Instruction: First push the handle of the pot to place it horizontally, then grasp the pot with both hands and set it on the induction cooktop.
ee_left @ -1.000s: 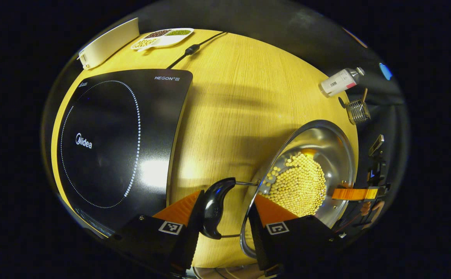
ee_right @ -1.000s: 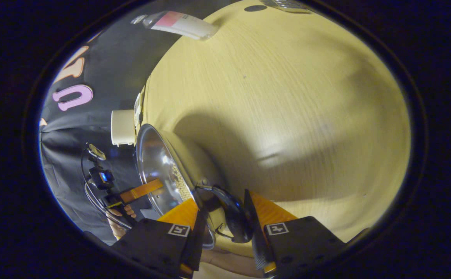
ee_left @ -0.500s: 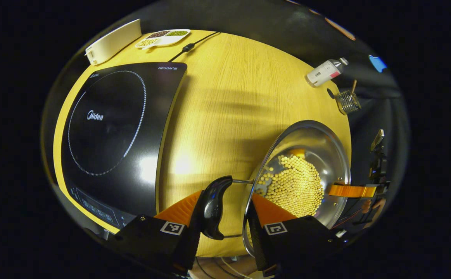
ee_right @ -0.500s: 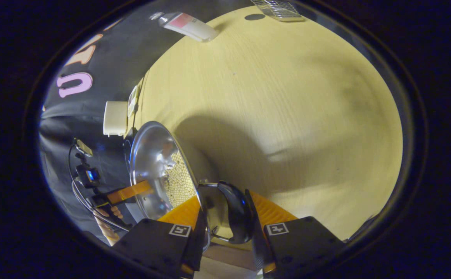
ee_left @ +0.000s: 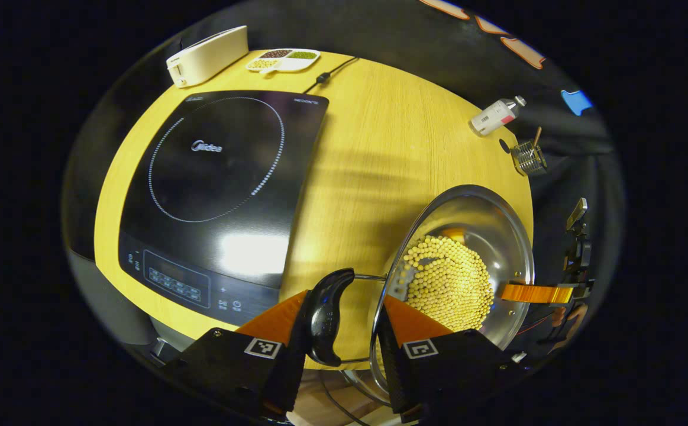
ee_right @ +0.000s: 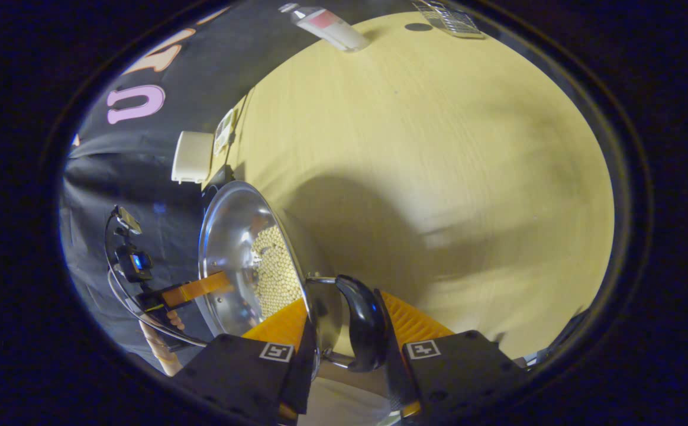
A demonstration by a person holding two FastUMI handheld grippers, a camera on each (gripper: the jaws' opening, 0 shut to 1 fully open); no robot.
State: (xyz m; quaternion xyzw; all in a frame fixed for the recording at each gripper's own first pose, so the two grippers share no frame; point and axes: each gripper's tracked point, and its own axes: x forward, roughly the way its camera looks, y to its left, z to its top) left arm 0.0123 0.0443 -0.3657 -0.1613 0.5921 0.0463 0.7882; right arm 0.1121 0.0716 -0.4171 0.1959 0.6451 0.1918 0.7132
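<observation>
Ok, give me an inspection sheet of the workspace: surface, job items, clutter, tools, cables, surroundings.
Surface: light wooden table.
Job's things: steel pot holding yellow beans, off the black induction cooktop, which is bare.
Clutter: white bottle lying down, wire basket, divided dish of beans, white appliance.
Tools: left tool straddles one black pot handle; right tool straddles the other handle.
Cables: black cord behind the cooktop.
Surroundings: black cloth wall.

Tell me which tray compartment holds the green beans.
In the left gripper view, the divided tray holds them in its right-hand compartment; the middle holds dark beans, the left yellow ones.
</observation>
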